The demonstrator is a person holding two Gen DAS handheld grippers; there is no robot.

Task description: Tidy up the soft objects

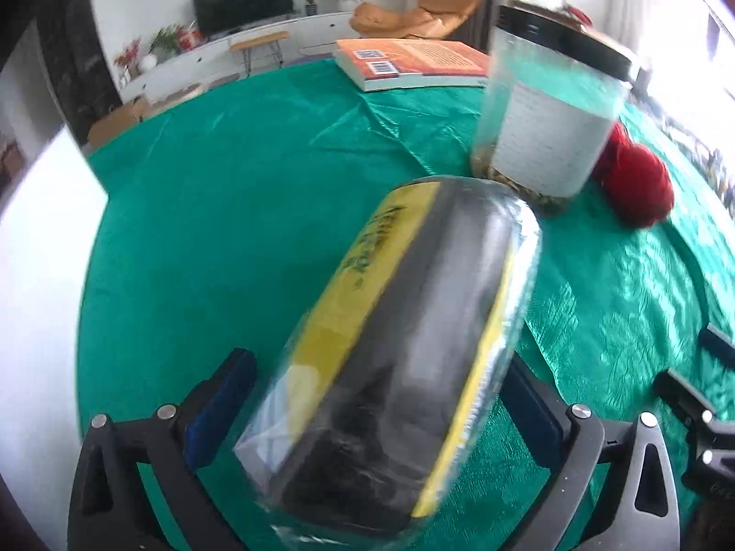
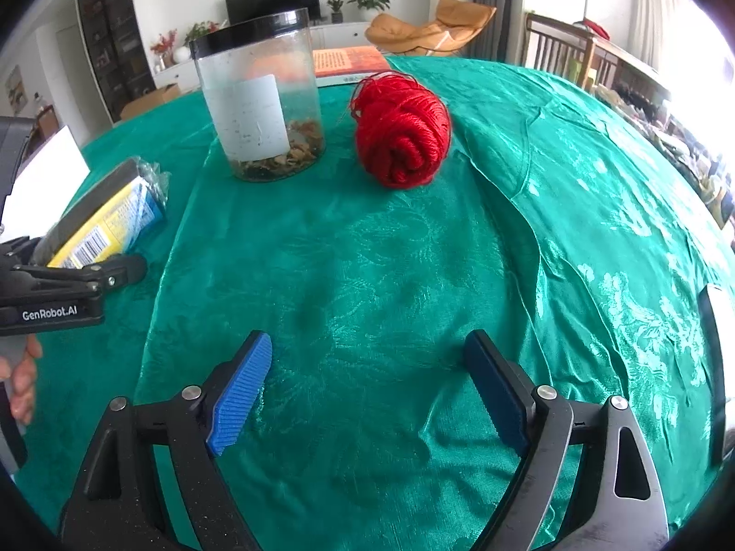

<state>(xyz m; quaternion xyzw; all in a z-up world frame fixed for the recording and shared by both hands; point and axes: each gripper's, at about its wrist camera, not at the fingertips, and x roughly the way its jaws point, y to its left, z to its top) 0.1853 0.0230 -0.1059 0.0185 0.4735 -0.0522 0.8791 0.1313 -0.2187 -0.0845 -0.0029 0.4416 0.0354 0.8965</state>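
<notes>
Gripping a plastic-wrapped yellow-and-grey sponge pack (image 1: 395, 358) between its blue pads, the left gripper (image 1: 372, 408) holds it above the green tabletop (image 2: 367, 275). The right gripper (image 2: 367, 385) hangs open, empty, facing a red yarn ball (image 2: 402, 131) beside a clear jar (image 2: 259, 96).

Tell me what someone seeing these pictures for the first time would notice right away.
First, the plastic-wrapped grey and yellow sponge pack filling the left wrist view, lying between the left gripper fingers. Next, the bright red ball of yarn on the green tablecloth, just right of a clear jar with a black lid. The right gripper hangs open and empty over bare cloth.
</notes>
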